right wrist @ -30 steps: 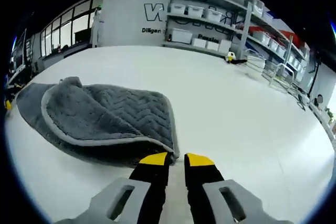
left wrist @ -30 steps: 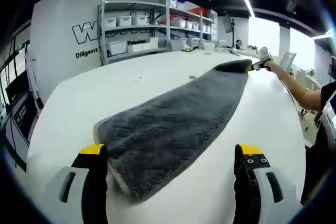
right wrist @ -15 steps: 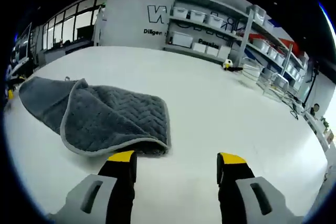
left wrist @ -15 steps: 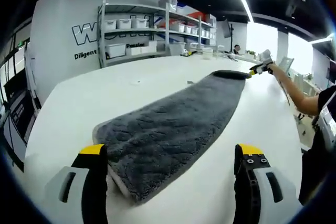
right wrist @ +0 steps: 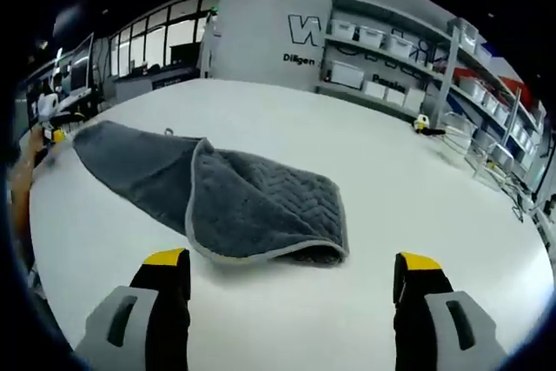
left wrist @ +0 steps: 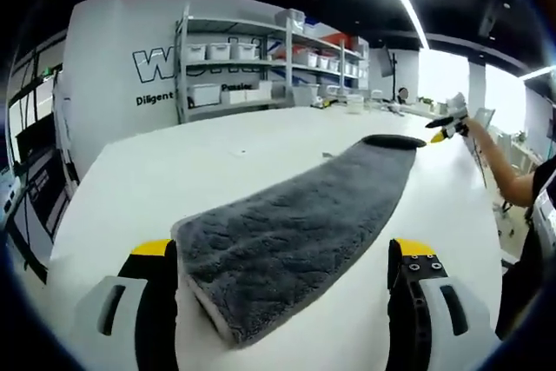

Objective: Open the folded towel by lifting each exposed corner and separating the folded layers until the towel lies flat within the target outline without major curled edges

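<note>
**Grey towel, white table, yellow tips**

The towel (left wrist: 300, 232) is dark charcoal grey with a paler grey border along its edge. Its top face looks plain and fluffy, while the folded-over flap (right wrist: 261, 210) carries a pressed herringbone zigzag. The table (right wrist: 417, 188) beneath is plain white. The left gripper (left wrist: 282, 301) and right gripper (right wrist: 291, 301) each have black jaws capped in bright yellow, on pale grey bodies. Behind, a light grey wall (left wrist: 113, 58) bears dark lettering, and grey shelving (left wrist: 261, 49) holds white bins, with a red patch up top.
</note>
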